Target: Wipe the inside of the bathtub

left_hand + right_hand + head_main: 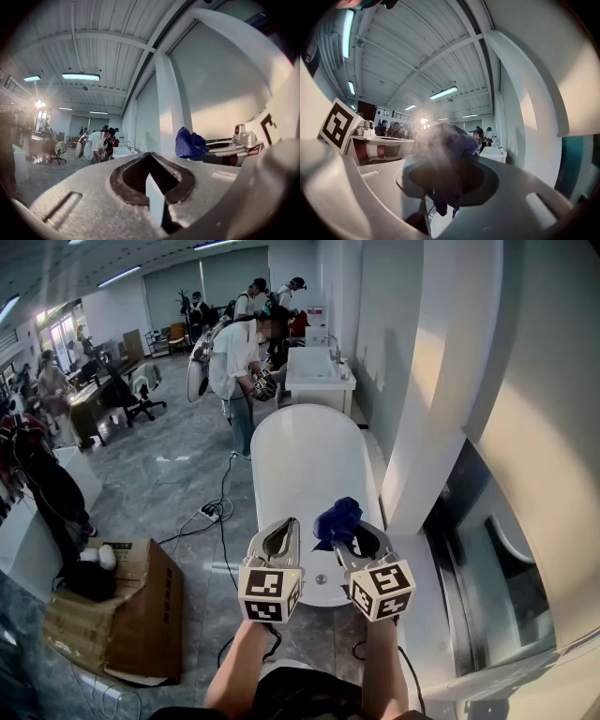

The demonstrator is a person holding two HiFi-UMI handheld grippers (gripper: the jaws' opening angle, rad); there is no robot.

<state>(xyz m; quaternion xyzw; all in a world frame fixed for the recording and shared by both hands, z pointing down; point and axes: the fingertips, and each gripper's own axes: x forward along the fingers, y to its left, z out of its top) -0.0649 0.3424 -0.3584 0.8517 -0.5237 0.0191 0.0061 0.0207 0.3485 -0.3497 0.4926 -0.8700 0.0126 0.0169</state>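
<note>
A white oval bathtub (302, 465) stands lengthwise ahead of me on the grey floor. Both grippers hover side by side over its near end. My right gripper (349, 532) is shut on a bunched dark blue cloth (337, 518), which bulges above its jaws. In the right gripper view the cloth (443, 157) fills the jaw opening and hangs down through it. My left gripper (287, 525) is shut with nothing in it, its jaws meeting at the tips (151, 153). From the left gripper view the blue cloth (190, 143) shows at the right.
A white column (441, 390) and a raised ledge flank the tub's right side. A cardboard box (122, 610) sits at the left. A power strip (211, 512) and cables lie on the floor. Beyond the tub are a white sink unit (319, 371) and a bending person (236, 362).
</note>
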